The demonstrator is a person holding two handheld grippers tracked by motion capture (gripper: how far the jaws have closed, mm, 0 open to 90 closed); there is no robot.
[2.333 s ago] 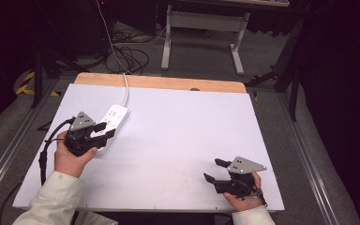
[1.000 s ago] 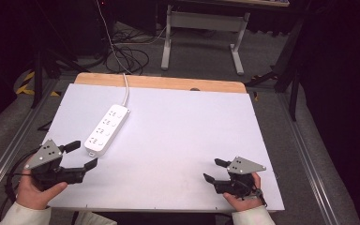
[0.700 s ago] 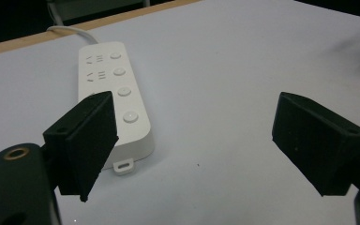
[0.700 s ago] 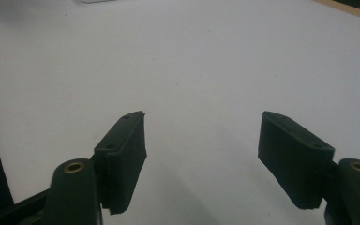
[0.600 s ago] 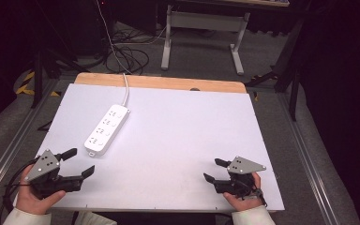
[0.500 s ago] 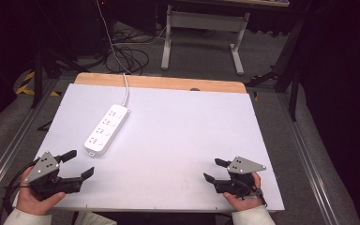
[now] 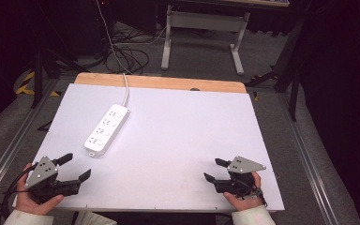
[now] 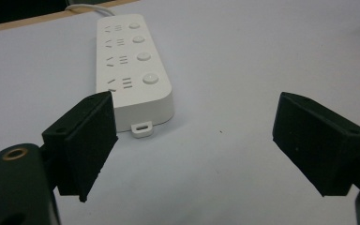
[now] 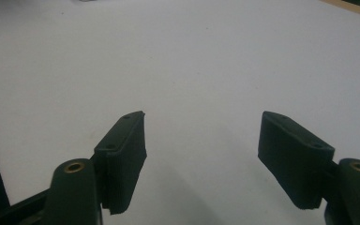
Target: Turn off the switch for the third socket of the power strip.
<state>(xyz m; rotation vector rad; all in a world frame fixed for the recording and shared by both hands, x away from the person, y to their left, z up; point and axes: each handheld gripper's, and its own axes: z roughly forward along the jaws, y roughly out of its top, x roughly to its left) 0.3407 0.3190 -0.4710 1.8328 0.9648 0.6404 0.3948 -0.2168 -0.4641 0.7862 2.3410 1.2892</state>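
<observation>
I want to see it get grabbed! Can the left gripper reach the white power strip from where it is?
Probably yes. The left gripper is open and points toward the power strip, and only bare white table lies between them. Nothing stands in the way, so a short push forward should do.

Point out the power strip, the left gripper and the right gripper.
power strip (image 7: 107,130): high view, middle of its top face.
left gripper (image 7: 77,167): high view, midway between its fingertips.
right gripper (image 7: 213,169): high view, midway between its fingertips.
</observation>
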